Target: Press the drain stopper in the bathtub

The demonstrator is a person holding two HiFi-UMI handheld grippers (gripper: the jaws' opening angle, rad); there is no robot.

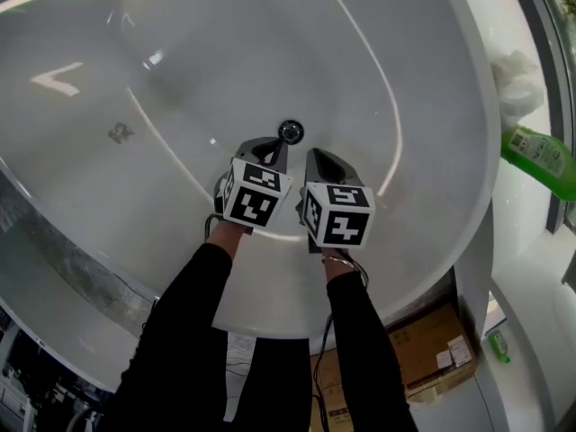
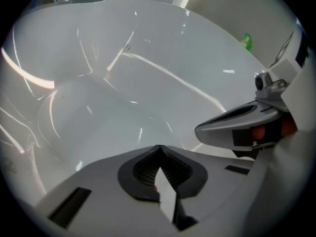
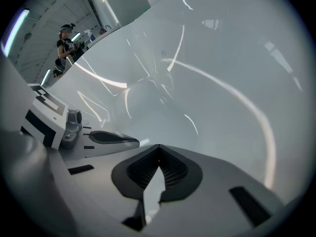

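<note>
One glossy white oval bathtub (image 1: pixel 135 52) fills the head view, its curved floor streaked with reflected strip lights. Two arms in black sleeves (image 1: pixel 184 331) reach down over the near rim, each hand holding one grey two-jaw tool.

The left gripper (image 1: pixel 277 144) points into the basin with its ribbed dark pads pressed together at the tip and nothing between them, as its own view (image 2: pixel 158 151) shows. The right gripper (image 1: pixel 317 157) lies just beside it, jaws likewise closed on nothing (image 3: pixel 158 149). Each tool appears at the edge of the other's view: the right one at the right of the left gripper view (image 2: pixel 232 127), the left one at the left of the right gripper view (image 3: pixel 111 138). Two black-and-white marker cubes (image 1: pixel 256 192) sit side by side above the wrists, one on each tool.

Outside the tub, one brown cardboard box (image 1: pixel 432 349) stands on the floor below the rim. One crumpled white cloth (image 1: pixel 517 75) rests on the ledge at right. Two green plastic bottles (image 1: pixel 540 156) are visible, the larger on the ledge and the smaller down by the box. One person (image 3: pixel 64 46) stands far off in the right gripper view.

The single round chrome drain stopper (image 1: pixel 290 131) sits in the tub floor directly at the left gripper's tip; contact cannot be confirmed.
</note>
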